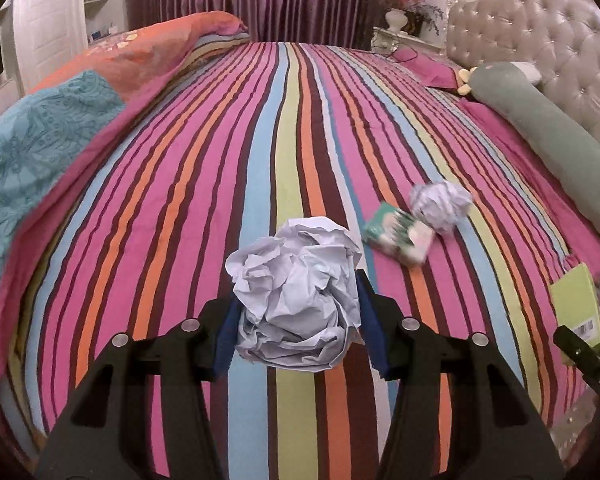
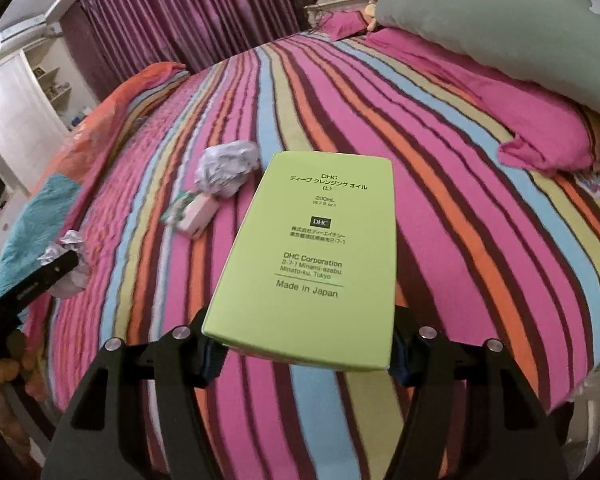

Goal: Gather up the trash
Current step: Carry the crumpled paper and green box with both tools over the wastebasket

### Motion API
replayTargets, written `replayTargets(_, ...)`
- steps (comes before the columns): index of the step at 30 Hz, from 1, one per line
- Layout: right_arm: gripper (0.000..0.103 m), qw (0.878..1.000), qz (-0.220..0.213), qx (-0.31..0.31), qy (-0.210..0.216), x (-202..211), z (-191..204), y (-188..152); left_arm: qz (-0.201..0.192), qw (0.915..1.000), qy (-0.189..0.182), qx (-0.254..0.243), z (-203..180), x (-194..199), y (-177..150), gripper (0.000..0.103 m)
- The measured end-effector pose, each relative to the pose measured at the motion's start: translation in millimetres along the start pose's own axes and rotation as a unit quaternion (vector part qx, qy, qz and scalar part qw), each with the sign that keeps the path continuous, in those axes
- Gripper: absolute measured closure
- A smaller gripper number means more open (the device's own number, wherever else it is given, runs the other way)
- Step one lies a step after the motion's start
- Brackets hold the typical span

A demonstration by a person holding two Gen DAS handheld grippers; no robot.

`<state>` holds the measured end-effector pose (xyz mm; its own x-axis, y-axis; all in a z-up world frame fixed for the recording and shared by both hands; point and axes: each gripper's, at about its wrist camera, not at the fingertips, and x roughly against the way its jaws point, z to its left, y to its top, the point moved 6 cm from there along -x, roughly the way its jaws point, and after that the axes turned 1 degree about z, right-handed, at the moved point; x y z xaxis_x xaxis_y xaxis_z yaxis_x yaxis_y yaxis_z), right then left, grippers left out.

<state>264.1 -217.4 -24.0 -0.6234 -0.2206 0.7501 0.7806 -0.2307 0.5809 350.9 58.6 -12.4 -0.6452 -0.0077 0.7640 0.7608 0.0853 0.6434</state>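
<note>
Left wrist view: the left gripper (image 1: 296, 320) is clenched on a crumpled paper ball (image 1: 296, 300), carried clear above the striped bedspread (image 1: 180, 200). Beyond that ball, further up the bedspread and to its right, a second paper wad (image 1: 440, 204) lies touching a small green-and-pink packet (image 1: 400, 236); both remain uncollected. The green carton (image 1: 576, 304) shows at the right edge.

Right wrist view: the right gripper (image 2: 300, 354) grasps a green carton (image 2: 308, 256) by its near end, pads on either side, the carton jutting forward over the striped bedspread (image 2: 460, 200). Left of the carton lie the wad (image 2: 228, 172) and packet (image 2: 192, 212); the left gripper's ball (image 2: 70, 264) appears at far left.

Judgement: both loads are in transit to a bin (none is visible). Keep both grips firm, since the carton is held at one end and could pivot, and carry it level. Two items still await a return trip.
</note>
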Motion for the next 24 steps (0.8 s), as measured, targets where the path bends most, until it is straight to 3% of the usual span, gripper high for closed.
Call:
replayTargets(8, 0.044, 0.999, -0.004, -0.008, 0.031, 40, 6, -34, 0.0, 0.9999, -0.009, -0.009, 2, 42, -45, 0.051)
replayTargets(14, 0.044, 0.999, -0.01, 0.008, 0.031, 59, 12, -54, 0.003, 0.9996, -0.023, -0.016, -2, 61, -81, 0.051)
replayTargets(24, 0.044, 0.997, 0.025, 0.011, 0.068, 73, 17, -105, 0.027, 0.9978, -0.056, -0.021, -10, 85, -150, 0.051)
